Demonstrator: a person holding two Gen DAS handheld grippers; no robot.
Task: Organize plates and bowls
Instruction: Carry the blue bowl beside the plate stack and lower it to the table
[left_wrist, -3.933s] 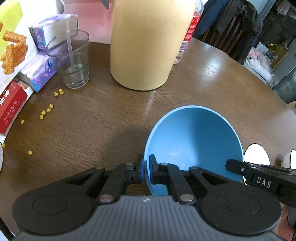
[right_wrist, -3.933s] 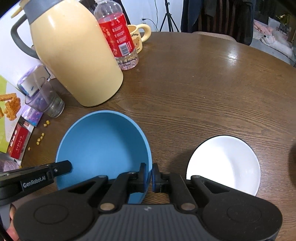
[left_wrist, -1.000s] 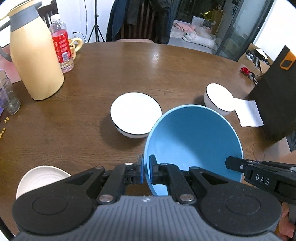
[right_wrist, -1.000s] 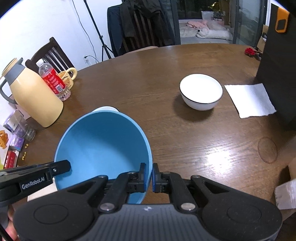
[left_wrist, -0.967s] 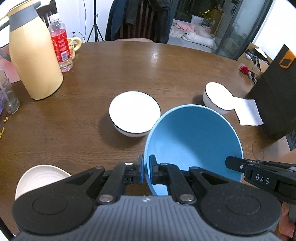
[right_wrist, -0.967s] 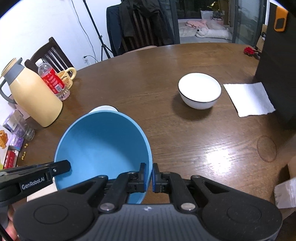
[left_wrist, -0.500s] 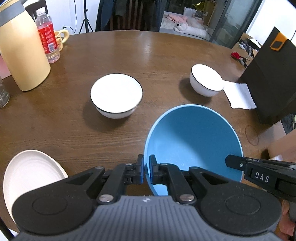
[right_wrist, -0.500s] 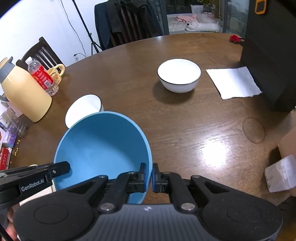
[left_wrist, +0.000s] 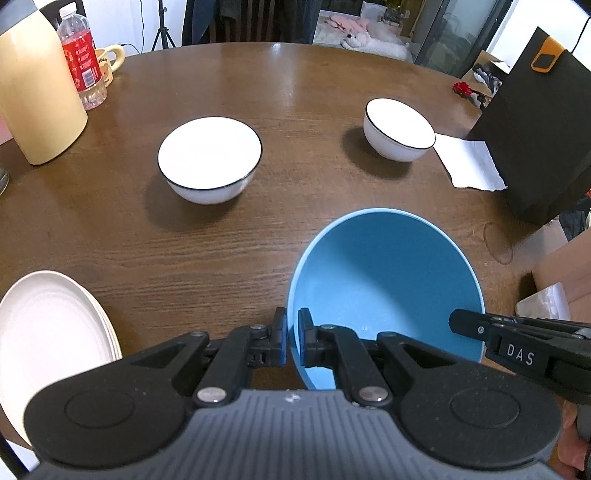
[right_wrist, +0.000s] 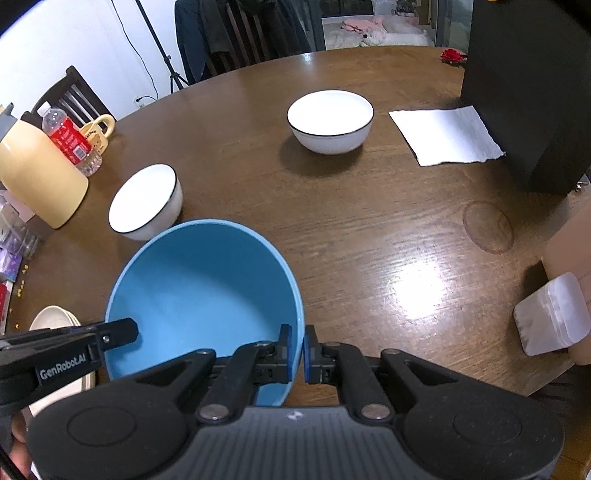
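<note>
A large blue bowl (left_wrist: 384, 280) is held above the brown table between both grippers. My left gripper (left_wrist: 291, 341) is shut on its left rim. My right gripper (right_wrist: 297, 349) is shut on its right rim; the bowl (right_wrist: 203, 291) fills the lower left of the right wrist view. Two white bowls with black rims stand on the table: a wide one (left_wrist: 209, 158) (right_wrist: 146, 202) ahead left, a smaller one (left_wrist: 399, 129) (right_wrist: 330, 120) farther right. Stacked white plates (left_wrist: 51, 339) (right_wrist: 55, 317) lie at the near left edge.
A yellow thermos (left_wrist: 37, 92), a red-labelled bottle (left_wrist: 83, 74) and a mug (left_wrist: 109, 61) stand at the far left. A black box (right_wrist: 528, 85) with a white napkin (right_wrist: 447, 134) beside it stands at the right. A cardboard box (right_wrist: 569, 269) is near right.
Both grippers have carried the blue bowl away from the thermos, back and to the right. The white bowls and the plate stack have come into view.
</note>
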